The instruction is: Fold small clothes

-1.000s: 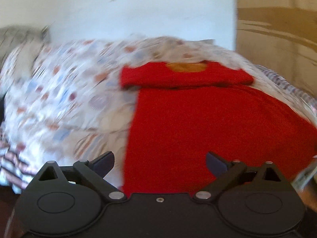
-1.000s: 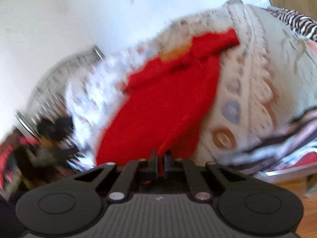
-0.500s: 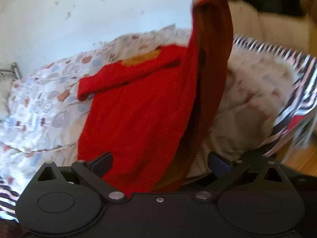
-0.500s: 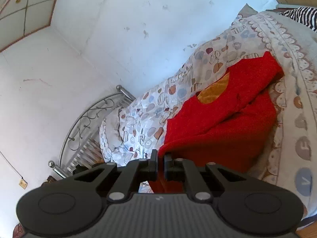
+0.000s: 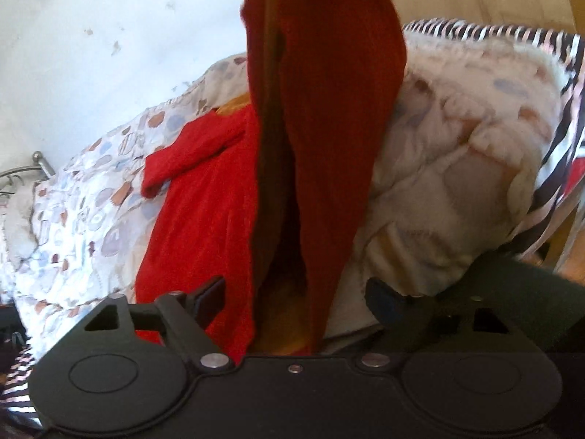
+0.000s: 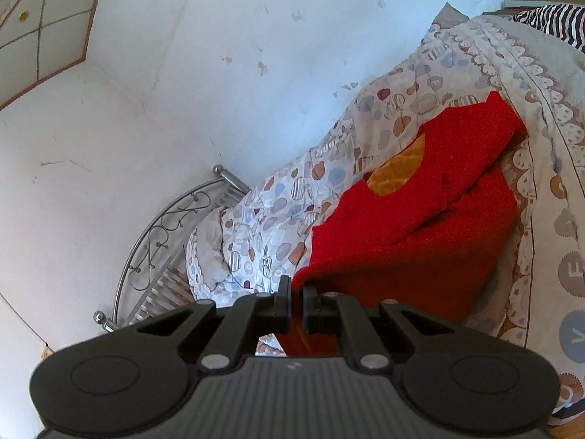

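With the right claw clamped on the raised garment edge, finish closing the left claw on the hem between its closing, not-yet-touching jaws.

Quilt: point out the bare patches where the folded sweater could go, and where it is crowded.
Free: the patterned quilt between the sweater and the headboard, and the pale strip right of the sweater, up to the striped blanket. Crowded: the middle, where the sweater lies, one edge lifted by the right gripper.
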### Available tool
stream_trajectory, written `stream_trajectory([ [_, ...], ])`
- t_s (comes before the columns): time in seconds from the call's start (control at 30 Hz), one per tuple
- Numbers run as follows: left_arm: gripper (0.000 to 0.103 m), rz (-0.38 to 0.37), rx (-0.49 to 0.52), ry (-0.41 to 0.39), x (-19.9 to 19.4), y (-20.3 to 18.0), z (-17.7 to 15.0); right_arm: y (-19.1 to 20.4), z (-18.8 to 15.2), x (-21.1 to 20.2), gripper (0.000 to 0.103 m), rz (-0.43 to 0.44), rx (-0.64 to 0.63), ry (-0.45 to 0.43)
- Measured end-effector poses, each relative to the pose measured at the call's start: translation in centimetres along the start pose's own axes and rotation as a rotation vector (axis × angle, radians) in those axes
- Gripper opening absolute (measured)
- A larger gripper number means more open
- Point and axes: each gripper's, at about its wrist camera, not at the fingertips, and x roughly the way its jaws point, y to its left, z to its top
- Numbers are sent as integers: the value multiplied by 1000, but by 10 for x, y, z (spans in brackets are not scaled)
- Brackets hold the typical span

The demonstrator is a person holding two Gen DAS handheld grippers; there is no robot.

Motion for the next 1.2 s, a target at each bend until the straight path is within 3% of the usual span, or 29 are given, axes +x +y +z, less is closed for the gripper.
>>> stream_trajectory([
  [0.27, 60, 103, 21, 66, 18, 7, -15, 1, 5, -4, 7, 13, 16, -30],
  [0.43, 40, 171, 36, 77, 14, 17, -34, 0, 4, -12, 7, 12, 13, -36],
  [0.5, 37, 189, 29, 94, 13, 27, -43, -3, 4, -16, 7, 4, 16, -38],
  [0.63, 19, 203, -23, 88, 8, 48, -53, -13, 1, -28, 7, -24, 34, -38],
  [0.77, 14, 227, -35, 22, -5, 64, -50, -30, -7, -43, 7, -71, 63, -35],
  [0.97, 12, 177, -40, -40, -15, 88, -33, -61, -14, -52, 7, -148, 133, -25],
  [1.1, 9, 139, -71, -44, -17, 98, -15, -77, -13, -44, 7, -188, 142, -18],
  [1.2, 8, 114, -103, -36, -16, 104, -7, -81, -14, -37, 13, -252, 81, 8],
])
